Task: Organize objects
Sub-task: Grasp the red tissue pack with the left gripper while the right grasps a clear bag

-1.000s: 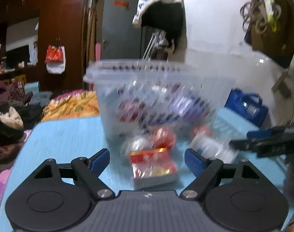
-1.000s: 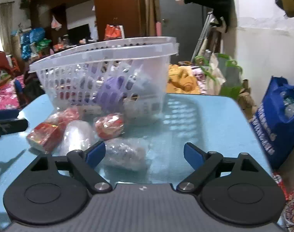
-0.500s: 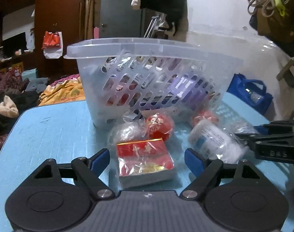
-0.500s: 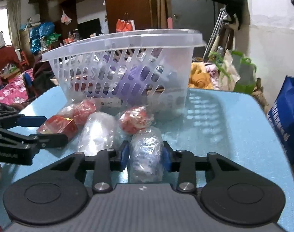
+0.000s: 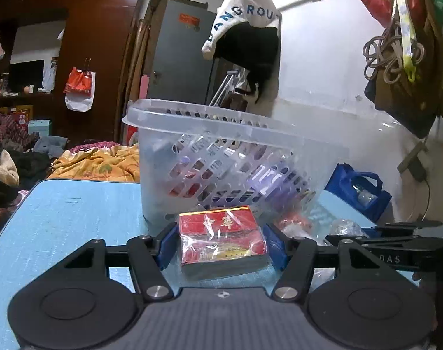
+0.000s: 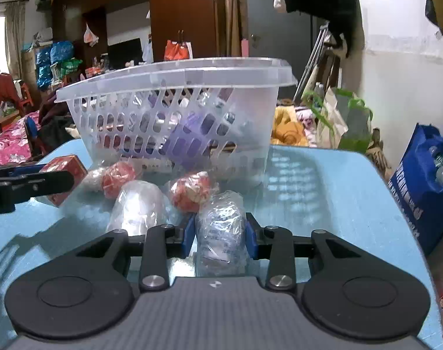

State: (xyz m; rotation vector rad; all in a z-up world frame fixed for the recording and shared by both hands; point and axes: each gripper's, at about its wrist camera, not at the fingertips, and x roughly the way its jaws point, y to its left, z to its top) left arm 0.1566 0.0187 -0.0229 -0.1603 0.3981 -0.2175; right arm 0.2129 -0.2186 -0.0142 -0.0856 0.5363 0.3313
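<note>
My left gripper (image 5: 221, 245) is shut on a red box wrapped in clear plastic (image 5: 221, 233), held in front of the clear plastic basket (image 5: 221, 157). The box also shows in the right wrist view (image 6: 65, 172). My right gripper (image 6: 220, 237) is shut on a small clear-wrapped bottle (image 6: 221, 227), just above the blue table (image 6: 323, 204). The basket (image 6: 174, 110) holds purple and other wrapped items. Two red wrapped balls (image 6: 189, 194) (image 6: 117, 179) and a clear wrapped bundle (image 6: 136, 207) lie on the table in front of the basket.
A blue bag (image 6: 425, 186) stands right of the table. Green bags (image 6: 346, 122) and yellow cloth (image 6: 285, 128) lie behind it. The left gripper's arm (image 6: 26, 186) reaches in from the left. Clothes and bedding (image 5: 14, 157) lie at far left.
My left gripper closed on the red box and lifted it off the table. My right gripper closed on the small wrapped bottle half a second ago and still holds it.
</note>
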